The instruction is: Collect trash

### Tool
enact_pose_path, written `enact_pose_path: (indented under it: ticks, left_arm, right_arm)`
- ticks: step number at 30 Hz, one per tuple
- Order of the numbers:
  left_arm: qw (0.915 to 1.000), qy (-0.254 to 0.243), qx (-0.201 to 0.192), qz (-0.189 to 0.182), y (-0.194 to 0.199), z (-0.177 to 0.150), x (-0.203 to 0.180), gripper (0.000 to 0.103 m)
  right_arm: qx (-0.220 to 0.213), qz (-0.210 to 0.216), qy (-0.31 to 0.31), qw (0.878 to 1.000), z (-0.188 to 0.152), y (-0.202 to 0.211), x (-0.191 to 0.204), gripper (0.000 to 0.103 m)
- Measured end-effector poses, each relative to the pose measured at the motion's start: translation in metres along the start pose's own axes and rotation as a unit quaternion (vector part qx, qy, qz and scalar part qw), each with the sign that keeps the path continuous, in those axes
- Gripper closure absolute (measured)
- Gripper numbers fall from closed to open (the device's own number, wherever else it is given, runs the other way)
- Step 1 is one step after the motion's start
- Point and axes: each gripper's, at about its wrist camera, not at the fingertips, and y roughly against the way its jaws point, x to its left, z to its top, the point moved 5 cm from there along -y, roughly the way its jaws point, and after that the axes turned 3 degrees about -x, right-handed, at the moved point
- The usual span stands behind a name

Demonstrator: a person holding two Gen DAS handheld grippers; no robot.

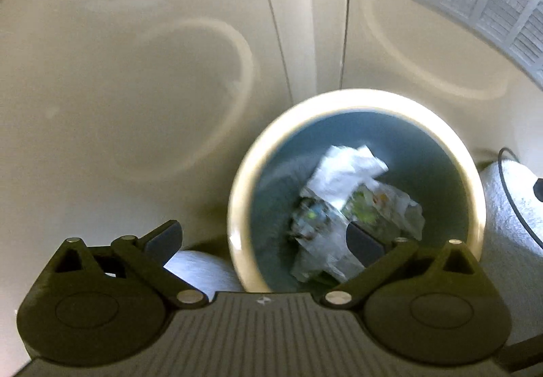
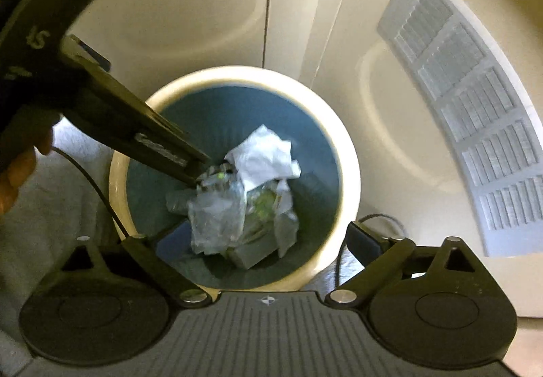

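Fingers [image 1: 163, 237] of the left gripper [image 1: 263, 241] stand wide apart and empty above a cream bin [image 1: 475, 193] with a blue inside; the trash [image 1: 353, 203], crumpled white paper and clear wrappers, lies at the bin's bottom, below and just ahead of the right-hand fingertip. The right gripper [image 2: 261, 237] is likewise spread wide, holding nothing, with the same heap [image 2: 237, 200] lying in the bin [image 2: 349, 169] beyond and between its fingers [image 2: 363, 241]. The left gripper's dark body reaches over the rim from the upper left, its tip just above the wrappers
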Motion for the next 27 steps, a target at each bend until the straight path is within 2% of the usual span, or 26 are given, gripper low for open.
enact_pose_path:
  ticks: [4,9,13,18,27]
  left_arm:
    - [0.9994,0.021,-0.027,0.003,0.031,-0.006,0.011,0.0]
    - [0.9985,0.035,-0.043,0.006,0.059,-0.025,0.013,0.0]
    - [0.9981,0.028,-0.052,0.015,0.082,-0.037,0.015,0.0]
    - [0.9958,0.045,-0.079,0.011,0.11,-0.051,0.017,0.0]
    - [0.9879,0.051,-0.14,0.044,0.149,-0.054,0.018,0.0]
  right_arm:
    - [-0.045,-0.012,0.002,0.999,-0.001,0.027,0.0,0.0]
    - [-0.092,-0.035,-0.002,0.995,-0.006,0.057,0.001,0.0]
    - [-0.104,-0.032,-0.017,0.994,-0.013,0.073,-0.004,0.0]
    - [-0.115,-0.04,-0.032,0.992,-0.022,0.088,-0.008,0.0]
    - [-0.145,-0.055,-0.055,0.986,-0.031,0.109,-0.013,0.0]
